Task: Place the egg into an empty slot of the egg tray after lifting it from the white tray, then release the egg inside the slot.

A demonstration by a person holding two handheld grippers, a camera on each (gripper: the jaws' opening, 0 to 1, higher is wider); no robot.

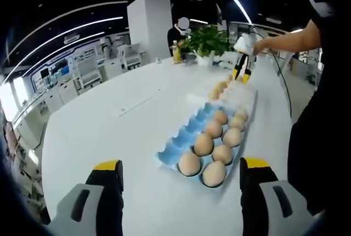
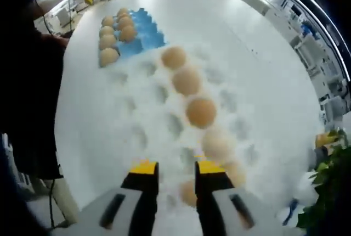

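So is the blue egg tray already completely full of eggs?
No: the blue egg tray holds eggs along one side, while its other row of slots sits empty.

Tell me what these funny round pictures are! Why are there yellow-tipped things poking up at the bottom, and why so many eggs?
A person holds one claw in each hand, and a little camera rides on each claw. So each round picture looks along that claw's own two fingers.

In the left gripper view, the left claw is open, holding nothing. Ahead of it on the white table sits a blue egg tray with brown eggs in some slots and other slots empty. Farther away lies a white tray, where the person's other hand holds the right claw.

The right gripper view looks down from that claw. The right claw hovers over the white tray, which holds a row of eggs. Its fingers stand close together, with nothing between them.
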